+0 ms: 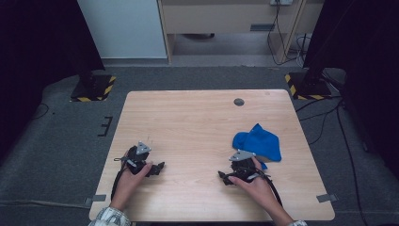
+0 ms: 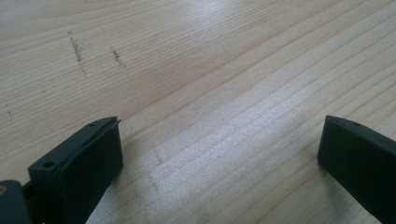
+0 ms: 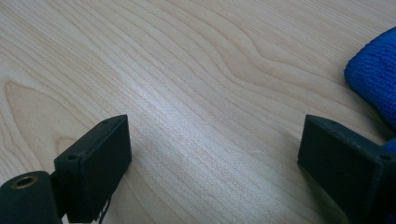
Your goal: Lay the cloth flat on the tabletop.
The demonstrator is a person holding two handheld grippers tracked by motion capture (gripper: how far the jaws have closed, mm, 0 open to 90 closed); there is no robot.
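Both tools gape empty — right tool (image 3: 215,154) beside blue cloth (image 1: 259,143), left tool (image 2: 219,154) over bare table (image 1: 197,117).

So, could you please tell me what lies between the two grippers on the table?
Nothing: in the high view, bare wooden table separates the left gripper from the right gripper.

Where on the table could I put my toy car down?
The table is bare wood across its far half and its middle, between the left gripper and the right gripper. It's crowded only at the right, where the blue cloth lies just behind the right gripper.
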